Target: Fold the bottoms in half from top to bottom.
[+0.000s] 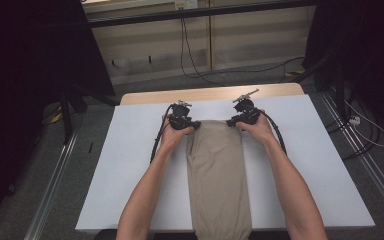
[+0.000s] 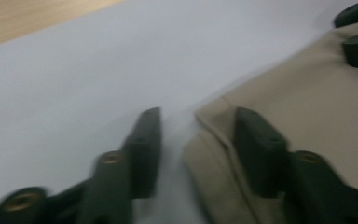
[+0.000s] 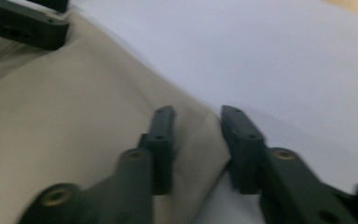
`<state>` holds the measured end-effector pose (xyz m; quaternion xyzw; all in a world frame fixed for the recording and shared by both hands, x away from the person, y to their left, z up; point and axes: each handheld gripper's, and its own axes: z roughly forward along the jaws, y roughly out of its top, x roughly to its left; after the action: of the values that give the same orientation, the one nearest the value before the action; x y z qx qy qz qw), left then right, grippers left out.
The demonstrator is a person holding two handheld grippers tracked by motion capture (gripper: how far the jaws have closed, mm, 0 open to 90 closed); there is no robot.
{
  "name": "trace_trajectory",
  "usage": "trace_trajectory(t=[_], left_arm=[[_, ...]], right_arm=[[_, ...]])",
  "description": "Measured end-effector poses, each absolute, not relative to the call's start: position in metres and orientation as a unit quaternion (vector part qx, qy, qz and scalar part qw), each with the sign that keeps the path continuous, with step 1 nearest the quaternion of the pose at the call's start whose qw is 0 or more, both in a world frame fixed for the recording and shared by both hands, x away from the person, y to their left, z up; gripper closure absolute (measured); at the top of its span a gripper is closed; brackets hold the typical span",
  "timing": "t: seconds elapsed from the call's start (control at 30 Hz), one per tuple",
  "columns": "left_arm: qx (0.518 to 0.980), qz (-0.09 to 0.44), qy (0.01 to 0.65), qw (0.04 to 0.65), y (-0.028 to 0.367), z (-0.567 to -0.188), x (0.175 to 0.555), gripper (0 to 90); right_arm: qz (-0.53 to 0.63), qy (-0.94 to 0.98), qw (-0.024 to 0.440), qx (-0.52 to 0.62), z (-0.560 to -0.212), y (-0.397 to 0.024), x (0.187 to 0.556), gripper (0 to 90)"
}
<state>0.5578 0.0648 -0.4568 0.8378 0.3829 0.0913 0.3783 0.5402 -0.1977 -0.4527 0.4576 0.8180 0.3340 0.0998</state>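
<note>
- On the white desk (image 1: 130,165) in front of me lies a folded khaki garment (image 1: 219,180), a long strip running from the near edge out toward the middle.
- At its far end I hold my left gripper (image 1: 194,125) against the left corner and my right gripper (image 1: 231,122) against the right corner.
- In the left gripper view, my left gripper (image 2: 198,133) straddles the cloth's corner: one of my jaws rests on the fabric, the other on the bare desk beside it, with a gap between them, so nothing is pinched.
- In the right gripper view, my right gripper (image 3: 196,128) stands the same way: one of my jaws on the khaki garment (image 3: 74,112), the other just off its edge, spread with the corner between them.
- Both of my forearms run alongside the garment, one on each side.
- Beyond the white sheet a strip of bare wood (image 1: 205,93) shows.
</note>
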Motion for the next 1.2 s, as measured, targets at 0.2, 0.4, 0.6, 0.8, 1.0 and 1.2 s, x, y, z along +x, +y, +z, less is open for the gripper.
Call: trace_trajectory(t=[0.2,0.4,0.6,0.8,1.0,1.2], left_arm=[[0.827,0.043,0.399,0.393,0.068,-0.456,0.559,86.8],[0.799,0.035,0.412,0.437,0.076,-0.445,0.564,87.6],[0.783,0.072,0.405,0.467,0.079,-0.412,0.567,87.7],[0.769,0.098,0.399,0.490,0.081,-0.376,0.568,87.6],[0.762,0.125,0.378,0.511,0.080,-0.337,0.568,87.6],[0.757,0.133,0.356,0.531,0.082,-0.320,0.554,87.5]], right_arm=[[0.362,0.803,0.057,0.469,-0.454,-0.205,0.543,86.8],[0.400,0.781,0.071,0.475,-0.435,-0.214,0.540,87.4],[0.429,0.759,0.092,0.481,-0.411,-0.219,0.544,87.5],[0.454,0.740,0.120,0.481,-0.388,-0.217,0.549,87.4],[0.474,0.726,0.145,0.476,-0.355,-0.221,0.552,87.4],[0.485,0.728,0.156,0.459,-0.332,-0.224,0.546,87.4]])
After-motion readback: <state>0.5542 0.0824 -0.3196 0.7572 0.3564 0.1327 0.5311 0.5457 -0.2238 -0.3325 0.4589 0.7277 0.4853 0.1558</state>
